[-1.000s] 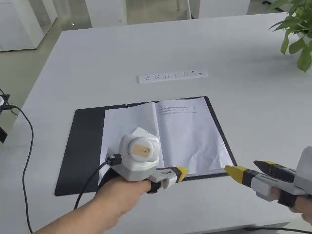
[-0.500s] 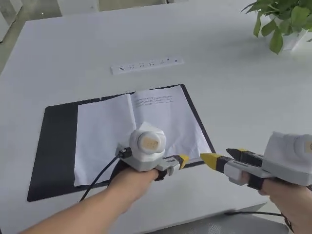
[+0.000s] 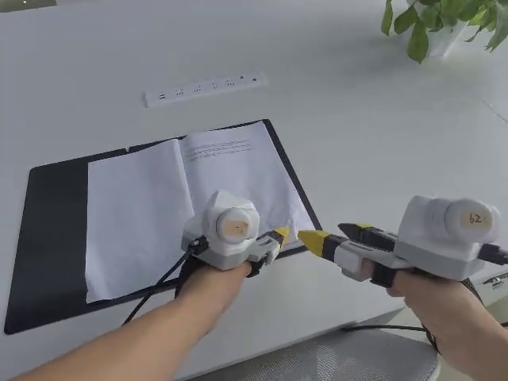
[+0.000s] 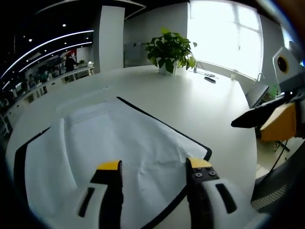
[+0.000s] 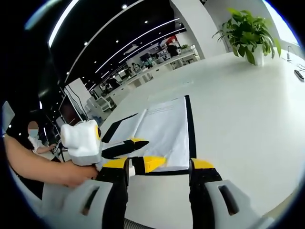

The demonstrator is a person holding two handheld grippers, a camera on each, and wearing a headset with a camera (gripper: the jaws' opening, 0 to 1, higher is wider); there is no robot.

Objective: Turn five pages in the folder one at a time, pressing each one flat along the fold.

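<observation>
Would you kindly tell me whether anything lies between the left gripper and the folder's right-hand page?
Nothing visible does. The left gripper holds its open jaws over the right-hand page near its lower corner, with bare paper between them. The right gripper hangs off to the side, beyond the corner of the folder.

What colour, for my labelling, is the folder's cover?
Black; the folder cover shows best in the head view, bordering the white pages.
</observation>
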